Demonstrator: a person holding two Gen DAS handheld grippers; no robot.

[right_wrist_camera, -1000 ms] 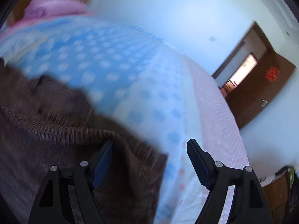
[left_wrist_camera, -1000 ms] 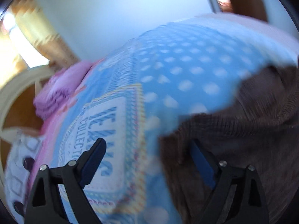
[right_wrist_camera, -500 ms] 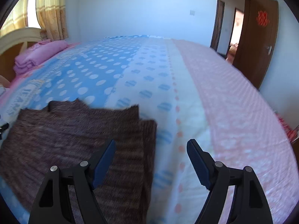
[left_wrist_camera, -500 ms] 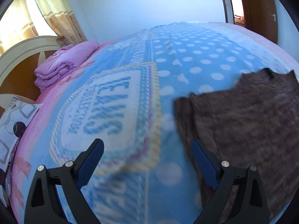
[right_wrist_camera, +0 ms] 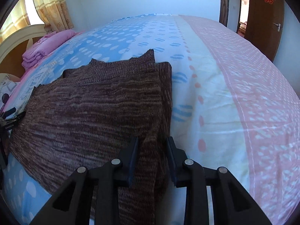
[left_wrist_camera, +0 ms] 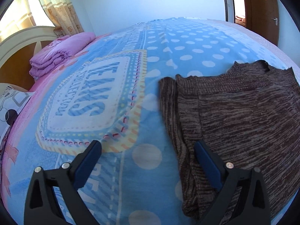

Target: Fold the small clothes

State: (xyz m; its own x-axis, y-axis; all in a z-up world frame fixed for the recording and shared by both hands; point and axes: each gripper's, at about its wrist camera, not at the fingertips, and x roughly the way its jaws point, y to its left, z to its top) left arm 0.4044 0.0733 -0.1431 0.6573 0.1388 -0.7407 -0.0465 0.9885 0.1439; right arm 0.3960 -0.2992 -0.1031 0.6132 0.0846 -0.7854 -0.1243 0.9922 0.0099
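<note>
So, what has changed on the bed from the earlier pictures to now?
The right gripper has narrowed around the near right edge of the brown knit garment; half a second ago it was wide open. Both cameras pulled back from the cloth. The left gripper stays open beside the garment's left edge. The blanket and folded pink quilt have not moved.

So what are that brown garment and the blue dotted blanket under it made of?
Brown garment: looks like knitted yarn, matte, with streaky marled ribs and a soft edge. Blanket: probably printed fleece or plush, with a smooth, slightly fuzzy surface; the exact fibre can't be told.
</note>
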